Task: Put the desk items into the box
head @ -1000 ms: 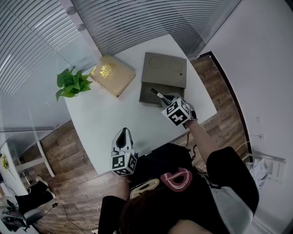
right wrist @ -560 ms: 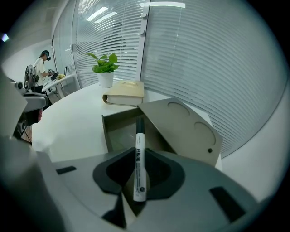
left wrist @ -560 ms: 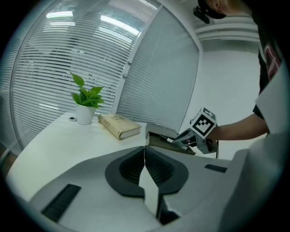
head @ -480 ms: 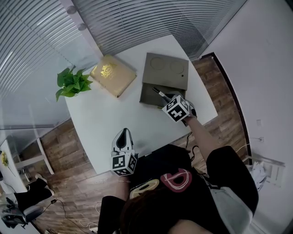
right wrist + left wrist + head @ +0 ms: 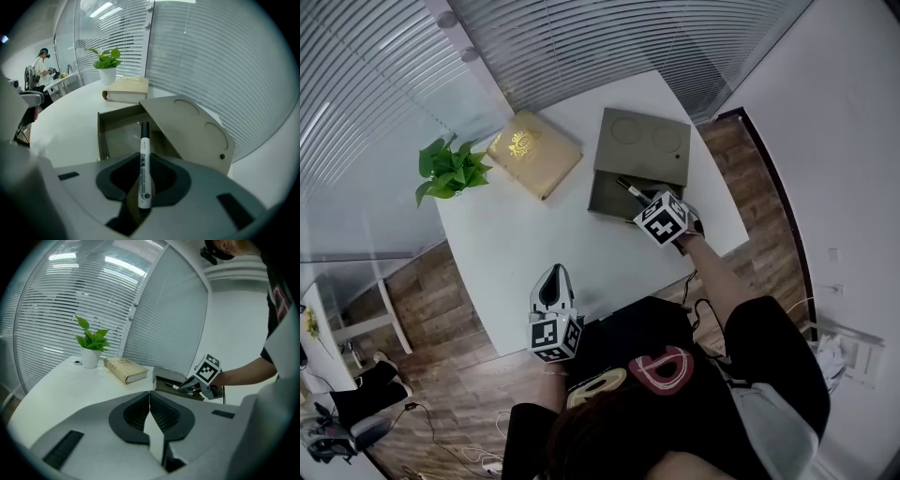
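Note:
A black-and-white marker (image 5: pixel 144 140) is clamped between the jaws of my right gripper (image 5: pixel 143 161), cap end pointing away from me. It hangs just over the open olive-grey box (image 5: pixel 117 136), whose lid (image 5: pixel 187 122) leans back to the right. From the head view, the right gripper (image 5: pixel 643 202) holds the marker (image 5: pixel 628 189) at the box's (image 5: pixel 609 199) near right corner. My left gripper (image 5: pixel 552 279) hovers at the table's near edge, jaws shut together with nothing in them (image 5: pixel 150 397).
A gold-covered book (image 5: pixel 534 153) lies at the table's far left, with a potted green plant (image 5: pixel 450 169) beside it near the window blinds. The white table (image 5: pixel 516 244) ends close to my body. A person (image 5: pixel 40 63) stands far off in the room.
My right gripper has sunk a little toward the open box with the marker still in it. The left gripper has stayed where it was.

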